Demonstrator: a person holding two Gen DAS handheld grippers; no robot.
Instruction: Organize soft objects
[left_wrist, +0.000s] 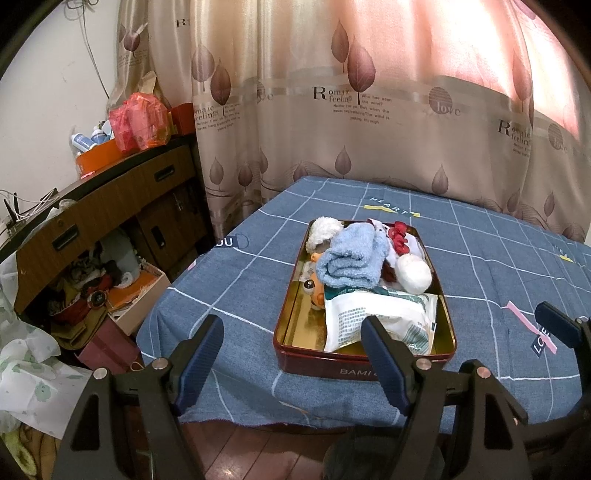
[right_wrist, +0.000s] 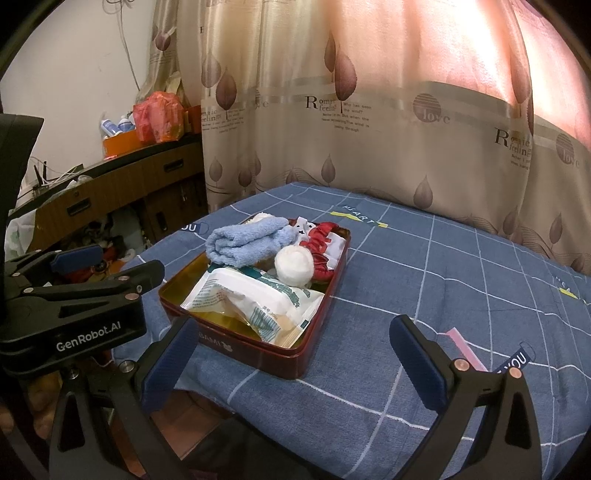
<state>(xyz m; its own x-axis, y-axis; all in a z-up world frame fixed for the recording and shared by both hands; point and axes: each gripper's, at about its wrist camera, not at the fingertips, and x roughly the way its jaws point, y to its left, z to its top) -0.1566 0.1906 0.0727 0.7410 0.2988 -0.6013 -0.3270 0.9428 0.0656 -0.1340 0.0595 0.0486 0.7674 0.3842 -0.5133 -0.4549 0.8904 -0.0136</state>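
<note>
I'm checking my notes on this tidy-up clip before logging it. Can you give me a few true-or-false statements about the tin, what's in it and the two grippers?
1. The blue towel lies rolled inside the red tin. True.
2. The left gripper is shut on the white packet. False: it is open and holds nothing.
3. The white ball sits on the bedspread outside the tin. False: it is in the tin.
4. The right gripper is open and empty. True.

Backlit leaf-print curtain (left_wrist: 351, 110); wooden cabinet (left_wrist: 110, 206)
</note>
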